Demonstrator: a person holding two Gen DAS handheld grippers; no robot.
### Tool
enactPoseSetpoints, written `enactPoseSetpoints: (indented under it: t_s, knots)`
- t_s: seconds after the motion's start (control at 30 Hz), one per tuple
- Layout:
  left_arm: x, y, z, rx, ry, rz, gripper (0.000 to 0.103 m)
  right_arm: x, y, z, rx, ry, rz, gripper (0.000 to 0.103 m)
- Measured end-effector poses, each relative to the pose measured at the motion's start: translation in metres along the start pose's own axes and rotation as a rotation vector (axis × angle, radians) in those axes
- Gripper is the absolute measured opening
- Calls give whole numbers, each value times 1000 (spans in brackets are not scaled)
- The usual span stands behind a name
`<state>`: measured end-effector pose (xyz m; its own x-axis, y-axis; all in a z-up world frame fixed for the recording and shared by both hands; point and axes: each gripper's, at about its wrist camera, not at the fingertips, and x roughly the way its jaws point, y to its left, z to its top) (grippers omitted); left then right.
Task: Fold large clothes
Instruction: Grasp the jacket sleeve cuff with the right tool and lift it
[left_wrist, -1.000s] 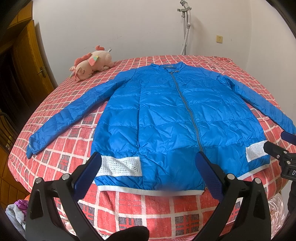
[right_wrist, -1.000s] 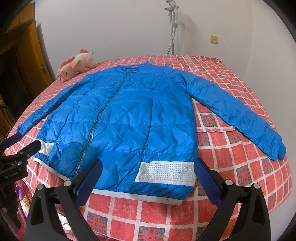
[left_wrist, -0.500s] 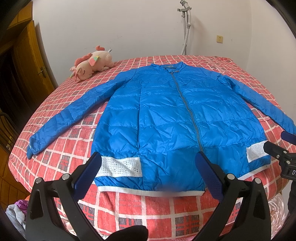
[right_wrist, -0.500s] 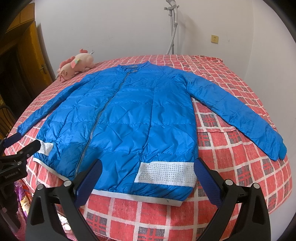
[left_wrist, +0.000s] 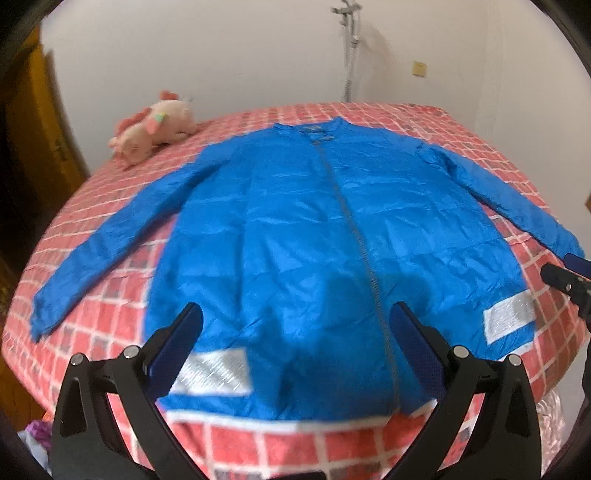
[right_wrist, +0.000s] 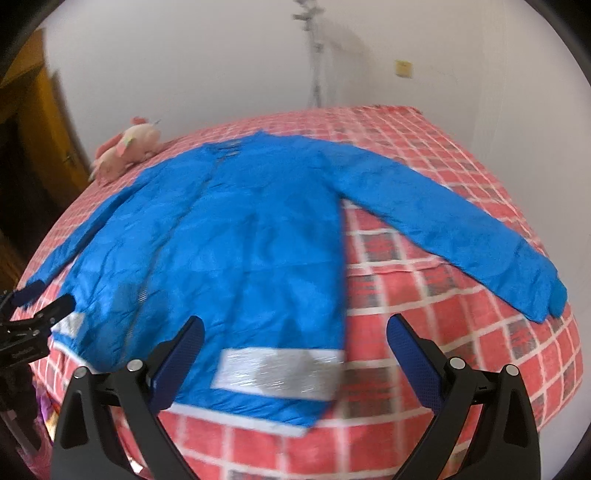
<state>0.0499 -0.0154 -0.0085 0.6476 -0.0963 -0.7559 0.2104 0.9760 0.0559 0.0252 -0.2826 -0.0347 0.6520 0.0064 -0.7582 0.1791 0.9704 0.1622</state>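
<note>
the blue jacket (left_wrist: 295, 236) lies flat and face up on the bed (left_wrist: 480, 147), zipped down the middle, both sleeves spread out to the sides, collar toward the far wall. it looks puffy and quilted, with a white patch near each lower corner and a white band along the hem. my left hand-held gripper (left_wrist: 295, 325) is spread wide and holds nothing, above the hem just left of the zipper. my right hand-held gripper (right_wrist: 295, 332) is also wide and empty, over the jacket's right lower corner and its white patch. a pink plush toy (left_wrist: 155, 129) sits near the far left edge, apart from the jacket.
</note>
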Motion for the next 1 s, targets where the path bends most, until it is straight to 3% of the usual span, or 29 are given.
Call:
enactPoseSetpoints:
  t_s: [0.13,0.27,0.43,0.63,0.73,0.8,0.93,1.0]
  knots:
    - [28,-5,21,-10,47,-86,100,1,-72,12,148,38,-25,99]
    - [56,-11,41,-14,74,-95,100,-3,-170,20,346,69,-184,99]
    - [82,-15,69,-36,53,-124,100,9,-265,17,573,151,-165,99]
    - [105,-20,94,-28,53,-130,100,31,-317,12,680,208,-160,98]
    - [116,-18,98,-41,71,-147,100,39,-322,13,682,210,-175,90]
    - [123,-15,97,-46,84,-150,100,39,-321,17,649,189,-180,76]
    - [131,-4,97,-80,102,-152,100,38,-315,22,645,164,-126,39]
    - [133,1,97,-103,109,-165,100,29,-306,29,616,139,-121,32]
